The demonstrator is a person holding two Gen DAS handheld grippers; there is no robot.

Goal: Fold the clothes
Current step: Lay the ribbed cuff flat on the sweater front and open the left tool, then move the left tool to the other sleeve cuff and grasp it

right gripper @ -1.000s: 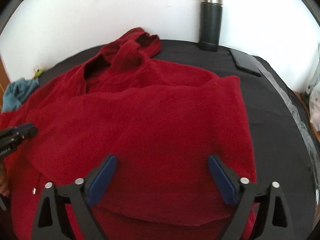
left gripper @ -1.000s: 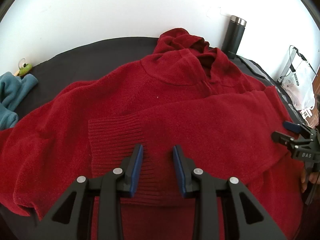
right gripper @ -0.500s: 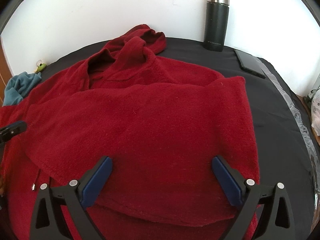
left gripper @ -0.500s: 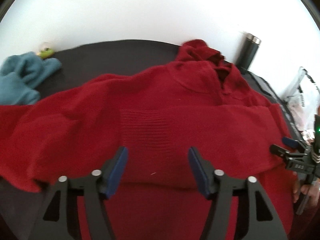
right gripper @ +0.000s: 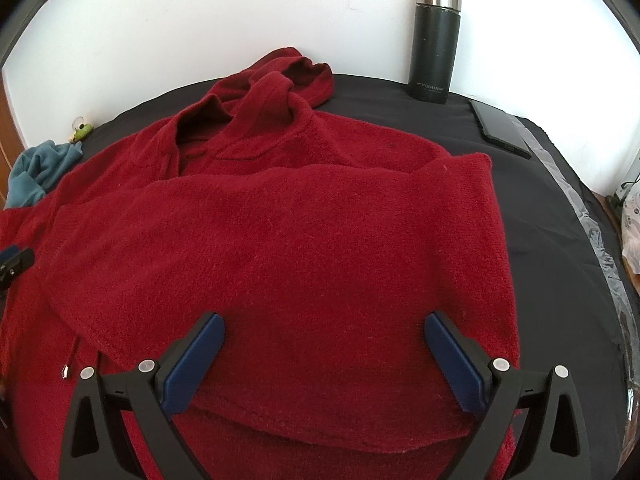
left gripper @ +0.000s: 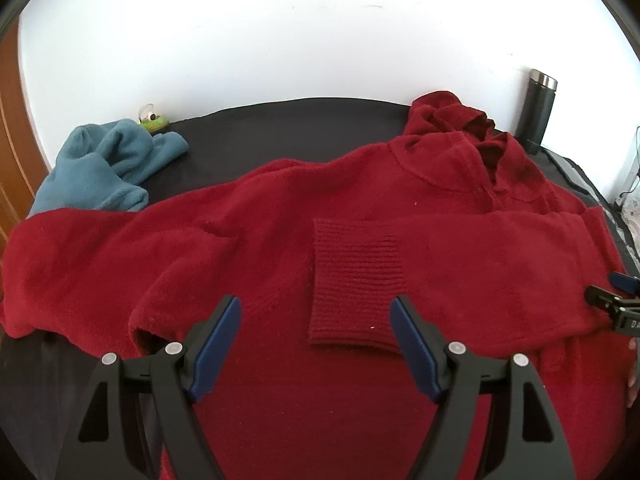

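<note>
Red hoodie (left gripper: 360, 248) lies spread mid-table, one sleeve's ribbed cuff (left gripper: 356, 284) folded across the chest. Left gripper (left gripper: 316, 340) jaws are opening, nothing between them; right gripper (right gripper: 320, 354) is spread wide, empty. The far-left sleeve probably goes next: better pinch near its cuff.

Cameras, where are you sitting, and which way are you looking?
Left wrist: sits on the left hand-held gripper, jaws opening with nothing between them, looking down over the red hooded sweater and its folded-in ribbed cuff; the right hand-held gripper's tip shows at the right edge.
Right wrist: sits on the open right hand-held gripper, looking down over the folded sleeve.
Shared: sweater, black thermos, blue garment.
</note>
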